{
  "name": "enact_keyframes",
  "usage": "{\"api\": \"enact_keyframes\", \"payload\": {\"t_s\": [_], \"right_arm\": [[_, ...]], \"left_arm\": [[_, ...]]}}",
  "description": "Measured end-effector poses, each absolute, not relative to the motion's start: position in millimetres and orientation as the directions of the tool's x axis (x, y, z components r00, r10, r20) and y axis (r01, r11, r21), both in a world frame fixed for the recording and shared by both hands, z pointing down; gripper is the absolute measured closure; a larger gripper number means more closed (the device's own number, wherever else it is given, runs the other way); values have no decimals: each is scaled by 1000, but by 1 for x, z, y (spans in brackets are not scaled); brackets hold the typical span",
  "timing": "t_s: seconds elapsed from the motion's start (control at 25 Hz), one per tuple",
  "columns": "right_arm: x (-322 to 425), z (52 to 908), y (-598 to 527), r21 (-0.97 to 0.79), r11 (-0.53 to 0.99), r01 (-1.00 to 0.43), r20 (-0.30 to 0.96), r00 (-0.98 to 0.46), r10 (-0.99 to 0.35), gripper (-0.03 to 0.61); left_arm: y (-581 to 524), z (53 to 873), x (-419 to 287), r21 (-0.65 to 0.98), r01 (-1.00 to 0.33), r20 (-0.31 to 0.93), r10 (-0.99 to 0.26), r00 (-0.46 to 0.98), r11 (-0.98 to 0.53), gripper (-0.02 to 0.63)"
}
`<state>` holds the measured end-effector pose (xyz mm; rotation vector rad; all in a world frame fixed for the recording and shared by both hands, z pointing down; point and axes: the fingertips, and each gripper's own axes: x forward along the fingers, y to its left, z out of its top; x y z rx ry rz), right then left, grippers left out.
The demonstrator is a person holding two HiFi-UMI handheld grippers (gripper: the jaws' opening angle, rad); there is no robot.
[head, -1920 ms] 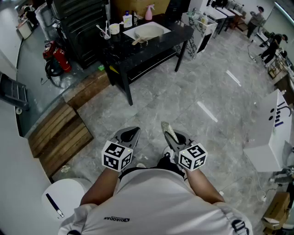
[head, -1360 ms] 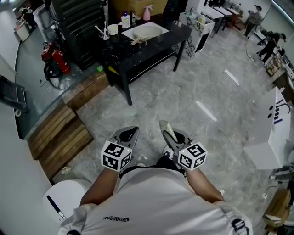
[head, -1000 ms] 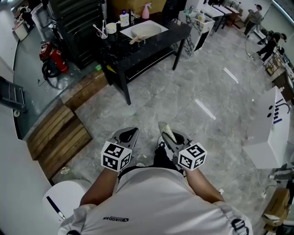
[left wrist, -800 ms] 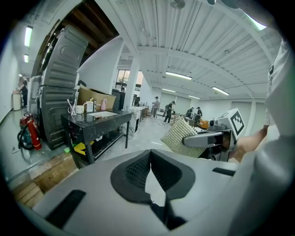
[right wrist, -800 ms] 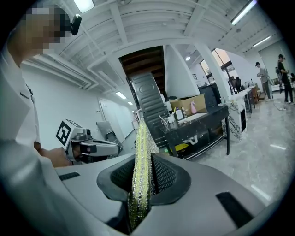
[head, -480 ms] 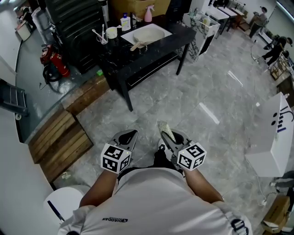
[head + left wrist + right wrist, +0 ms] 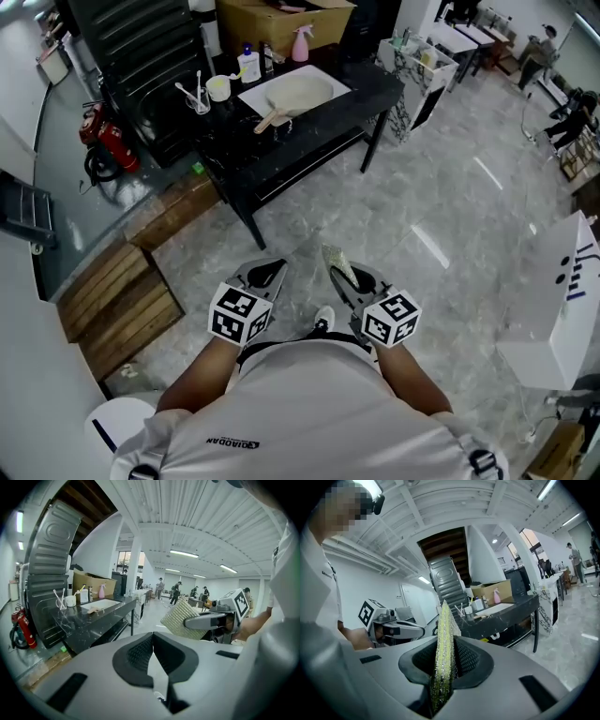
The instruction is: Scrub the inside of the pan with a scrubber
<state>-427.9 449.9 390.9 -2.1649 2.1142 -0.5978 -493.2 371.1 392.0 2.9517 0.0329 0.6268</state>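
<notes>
A person stands on a grey floor, well short of the black worktop (image 7: 373, 82). The left claw (image 7: 265, 275) is closed on nothing. The right claw (image 7: 351, 278) is clamped on a scrubber (image 7: 338, 263) held edge-up. The pan (image 7: 298, 92), pale with a wooden handle, lies far ahead on a white board on the worktop, nowhere near either claw.

The likeliest trouble is that the scrubber is pinched along one thin edge, so it may fold or slip out once pressed into the pan. The pan could also skate on its board unless the left claw opens and steadies the handle. A cup (image 7: 218, 87) of utensils and some bottles (image 7: 248, 66) stand just beside the pan, within reach of a careless sweep.

The pan's inside is too small to judge for dirt. How deep the scrubber sits between the jaws is unclear. The person's torso hides the forearms' lower halves and most of the feet.
</notes>
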Motion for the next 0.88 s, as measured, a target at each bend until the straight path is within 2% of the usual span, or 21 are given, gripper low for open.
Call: {"api": "enact_keyframes", "payload": {"t_s": [0.36, 0.88], "right_arm": [[-320, 385, 427, -279, -11, -960, 229, -55, -972, 503], [-230, 407, 425, -314, -54, -948, 269, -34, -963, 503]], "left_arm": [[364, 391, -378, 137, 4, 414, 61, 908, -991, 598], [342, 401, -286, 143, -11, 428, 52, 902, -990, 598]]}}
